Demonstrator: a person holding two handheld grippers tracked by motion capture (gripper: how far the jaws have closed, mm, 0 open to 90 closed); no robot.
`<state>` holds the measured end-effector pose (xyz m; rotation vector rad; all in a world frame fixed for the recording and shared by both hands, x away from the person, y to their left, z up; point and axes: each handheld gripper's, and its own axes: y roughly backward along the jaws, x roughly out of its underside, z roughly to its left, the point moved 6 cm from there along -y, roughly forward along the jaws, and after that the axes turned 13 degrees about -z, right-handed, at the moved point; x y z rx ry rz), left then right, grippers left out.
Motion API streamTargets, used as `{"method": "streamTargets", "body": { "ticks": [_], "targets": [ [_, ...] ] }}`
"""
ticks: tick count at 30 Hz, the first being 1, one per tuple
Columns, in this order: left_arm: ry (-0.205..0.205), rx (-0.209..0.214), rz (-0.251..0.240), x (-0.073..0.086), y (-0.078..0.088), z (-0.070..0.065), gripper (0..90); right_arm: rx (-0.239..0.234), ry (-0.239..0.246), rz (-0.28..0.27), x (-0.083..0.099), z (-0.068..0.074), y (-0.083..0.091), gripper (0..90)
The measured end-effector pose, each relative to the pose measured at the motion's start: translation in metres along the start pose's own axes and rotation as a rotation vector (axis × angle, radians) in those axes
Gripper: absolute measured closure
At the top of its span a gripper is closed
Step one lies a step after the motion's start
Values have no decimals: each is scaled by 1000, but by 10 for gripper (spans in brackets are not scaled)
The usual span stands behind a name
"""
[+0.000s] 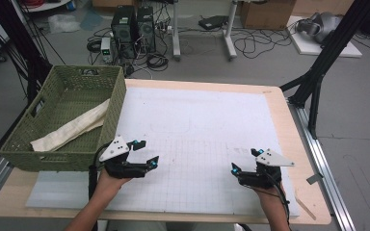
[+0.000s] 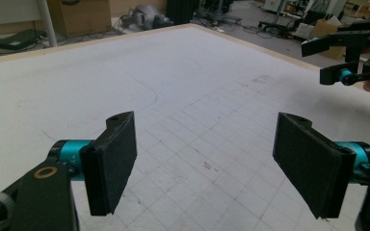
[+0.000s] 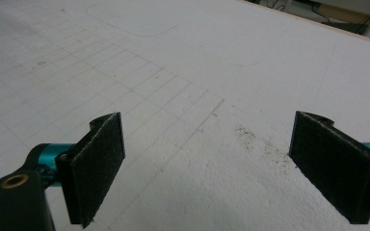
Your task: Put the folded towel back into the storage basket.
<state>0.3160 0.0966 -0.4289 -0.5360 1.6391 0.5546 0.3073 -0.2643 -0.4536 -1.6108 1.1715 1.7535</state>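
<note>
Currently I hold both jaws wide open and empty over the counter (image 1: 197,120); the cloth (image 1: 72,129) lies diagonally in the basket (image 1: 62,159), far-left of the nearer left gripper (image 1: 144,153).

At the upper left, a green woven basket (image 1: 110,98) holds a cream cloth (image 1: 72,129). The white mat (image 1: 197,115), faintly gridded toward the bottom, covers a pale wooden table (image 1: 296,144). Both black grippers carry teal accents.

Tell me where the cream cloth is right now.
In the high view the cream cloth lies inside the green basket at the table's left edge, just beyond the left tongs.
</note>
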Motion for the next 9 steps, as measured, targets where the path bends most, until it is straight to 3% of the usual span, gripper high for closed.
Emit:
{"method": "streamTargets", "body": {
  "ticks": [9],
  "targets": [
    [-11, -13, 4, 1, 1, 0, 239, 5, -4, -3, -1, -1, 2, 118]
  ]
}}
